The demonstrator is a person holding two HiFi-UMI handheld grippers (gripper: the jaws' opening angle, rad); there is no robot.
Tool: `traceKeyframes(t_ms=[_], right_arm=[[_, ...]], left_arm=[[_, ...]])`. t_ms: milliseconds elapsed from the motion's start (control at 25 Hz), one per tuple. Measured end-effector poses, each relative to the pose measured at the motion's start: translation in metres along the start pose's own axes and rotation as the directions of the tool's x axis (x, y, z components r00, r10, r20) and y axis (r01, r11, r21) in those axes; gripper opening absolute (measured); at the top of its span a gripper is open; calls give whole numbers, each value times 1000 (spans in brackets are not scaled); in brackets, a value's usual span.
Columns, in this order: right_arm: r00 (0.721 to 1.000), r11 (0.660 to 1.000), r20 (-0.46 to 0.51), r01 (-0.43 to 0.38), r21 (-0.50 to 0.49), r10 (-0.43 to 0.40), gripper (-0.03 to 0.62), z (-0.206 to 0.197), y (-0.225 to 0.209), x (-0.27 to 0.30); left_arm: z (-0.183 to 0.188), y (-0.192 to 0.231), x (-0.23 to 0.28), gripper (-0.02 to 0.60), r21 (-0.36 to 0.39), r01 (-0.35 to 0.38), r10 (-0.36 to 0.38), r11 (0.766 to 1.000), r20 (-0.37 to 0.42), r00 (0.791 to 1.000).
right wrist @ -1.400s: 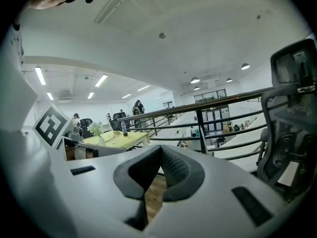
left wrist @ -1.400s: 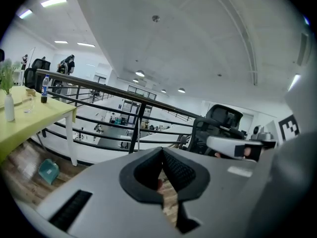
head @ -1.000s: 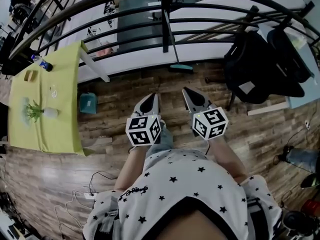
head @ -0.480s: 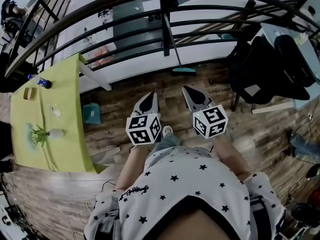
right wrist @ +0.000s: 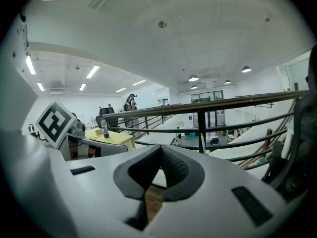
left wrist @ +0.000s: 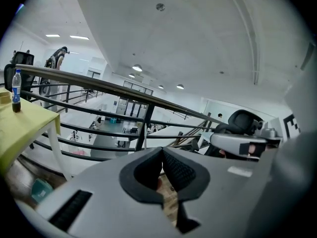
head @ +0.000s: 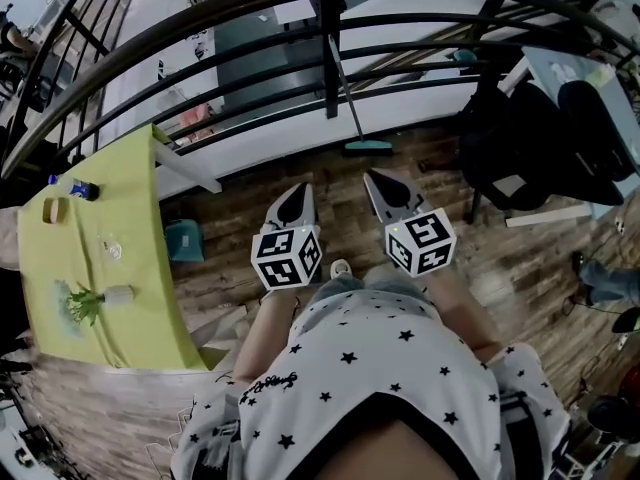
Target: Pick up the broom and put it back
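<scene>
While both grippers are held out in front of the person, neither of them carries anything. There are two: the left gripper [head: 305, 190] and the right gripper [head: 373, 179], side by side above the wooden floor [head: 300, 173], each with one marker cube behind its jaws. In the left gripper view the two dark pads meet at their tips, so the jaws are closed together and only a bit of floor shows behind them. In the right gripper view it is the same: jaws together, nothing between them.

There is one broom [head: 367, 147]. It stands ahead of the grippers, well apart from both. Its teal head rests on the floor, and its thin handle leans up against the black railing [head: 200, 18], just to the right of one thick upright post [head: 328, 58]. No gripper touches it.

At the left stands one yellow-green table [head: 140, 308]. I count four small things on it: one bottle [head: 84, 189] lying at the far end, one small round yellow thing [head: 55, 208] beside it, one clear glass [head: 112, 251], and one green plant in a white vase [head: 92, 300]. One teal bin [head: 183, 240] sits on the floor just beside the table. At the right there is one black chair [head: 520, 138] with dark things hung over it.
</scene>
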State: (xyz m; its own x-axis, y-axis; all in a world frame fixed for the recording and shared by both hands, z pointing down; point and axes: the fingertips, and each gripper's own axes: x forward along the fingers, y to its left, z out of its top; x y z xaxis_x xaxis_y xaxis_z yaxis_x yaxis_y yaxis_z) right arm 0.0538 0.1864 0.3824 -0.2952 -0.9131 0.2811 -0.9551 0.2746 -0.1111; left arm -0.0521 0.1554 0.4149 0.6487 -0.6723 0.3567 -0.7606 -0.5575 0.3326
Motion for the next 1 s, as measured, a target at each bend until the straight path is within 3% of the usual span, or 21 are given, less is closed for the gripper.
traceKeyframes(t_ms=[520, 1000], right_arm=[[1000, 1000, -20, 14, 20, -13, -6, 4, -25, 40], [999, 1000, -22, -24, -6, 24, -6, 32, -86, 117]], left_arm=[[11, 23, 39, 11, -24, -11, 10, 1000, -20, 1000], [47, 48, 115, 11, -35, -62, 61, 997, -29, 998]])
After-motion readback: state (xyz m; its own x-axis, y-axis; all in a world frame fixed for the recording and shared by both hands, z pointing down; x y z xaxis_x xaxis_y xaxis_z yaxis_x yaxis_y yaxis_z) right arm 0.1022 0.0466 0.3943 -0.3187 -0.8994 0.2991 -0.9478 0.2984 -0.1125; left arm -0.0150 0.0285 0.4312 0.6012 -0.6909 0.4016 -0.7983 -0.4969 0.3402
